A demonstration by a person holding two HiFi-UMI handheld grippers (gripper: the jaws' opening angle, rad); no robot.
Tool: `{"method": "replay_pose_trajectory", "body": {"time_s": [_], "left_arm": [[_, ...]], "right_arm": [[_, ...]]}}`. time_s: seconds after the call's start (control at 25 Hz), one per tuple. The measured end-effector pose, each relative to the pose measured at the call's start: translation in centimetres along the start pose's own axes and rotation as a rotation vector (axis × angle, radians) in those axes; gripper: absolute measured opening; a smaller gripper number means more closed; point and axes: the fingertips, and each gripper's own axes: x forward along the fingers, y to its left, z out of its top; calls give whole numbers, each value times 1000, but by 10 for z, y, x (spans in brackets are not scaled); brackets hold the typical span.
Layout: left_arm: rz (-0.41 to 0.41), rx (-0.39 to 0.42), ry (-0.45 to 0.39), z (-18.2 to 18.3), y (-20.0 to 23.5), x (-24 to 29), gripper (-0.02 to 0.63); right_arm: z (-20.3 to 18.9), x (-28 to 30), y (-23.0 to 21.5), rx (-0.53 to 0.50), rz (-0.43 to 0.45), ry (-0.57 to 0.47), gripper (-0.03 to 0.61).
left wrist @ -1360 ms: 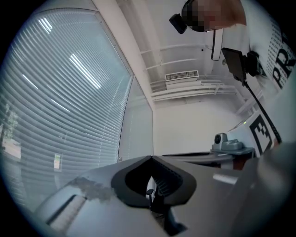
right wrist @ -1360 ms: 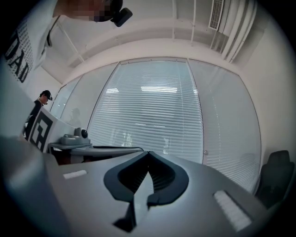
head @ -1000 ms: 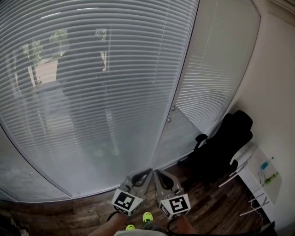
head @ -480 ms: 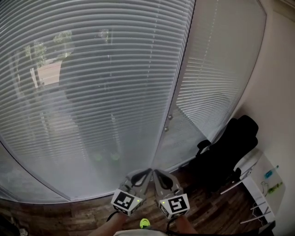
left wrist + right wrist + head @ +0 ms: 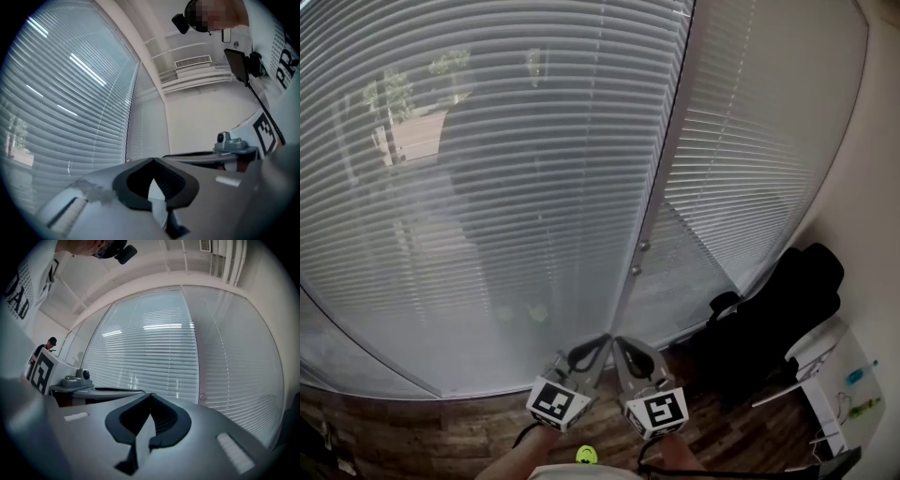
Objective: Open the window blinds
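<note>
Window blinds (image 5: 487, 187) lowered, slats horizontal, covering glass ahead. Left hand-held gripper (image 5: 602, 339) and right hand-held gripper (image 5: 619, 342) low, side by side, tips almost touching; both sets of jaws closed, nothing held. Blinds lie ahead and above, well apart. Small knobs (image 5: 644, 246) on vertical post between panels, up-right of tips; right hand-held gripper probably nearer.

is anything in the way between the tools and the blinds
Nothing visible stands in the way. The left tool and right tool, both shut and empty, point at the blinds with open space between. The black chair sits off to the right, out of the path.
</note>
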Motion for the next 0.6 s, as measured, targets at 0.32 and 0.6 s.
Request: {"method": "replay_pose_trajectory", "body": {"time_s": [0.32,0.6], "left_arm": [[30,51,23,-8,8,32,-9],[34,9,-13,-16,31,63,-9]], "right_arm": [[-4,14,-31,24,-3,-18,8],[-16,40,-58,6,-45,4,8]]}}
